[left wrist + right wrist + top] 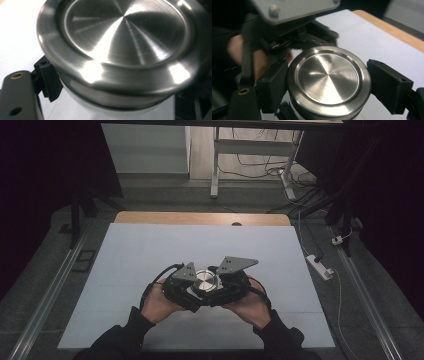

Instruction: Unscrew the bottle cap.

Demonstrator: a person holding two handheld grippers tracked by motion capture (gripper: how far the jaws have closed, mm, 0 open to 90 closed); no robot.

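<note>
A round brushed-steel lid [205, 281] tops a white jar [110, 110], held just above the white table [150, 245] near its front middle. My left gripper [191, 290] comes in from the left and is shut on the jar's white body under the lid [120, 42]; one ribbed black pad [50, 80] presses its side. My right gripper [221, 283] comes in from the right and is shut on the lid [328, 80]. Its two black pads [274, 85] sit against opposite sides of the rim. Most of the jar below the lid is hidden.
A white sheet covers the table, with a wooden edge [200, 217] at the far side. Beyond it stand a white desk frame [216, 165] and loose cables on the floor. A power strip [320, 266] lies right of the table.
</note>
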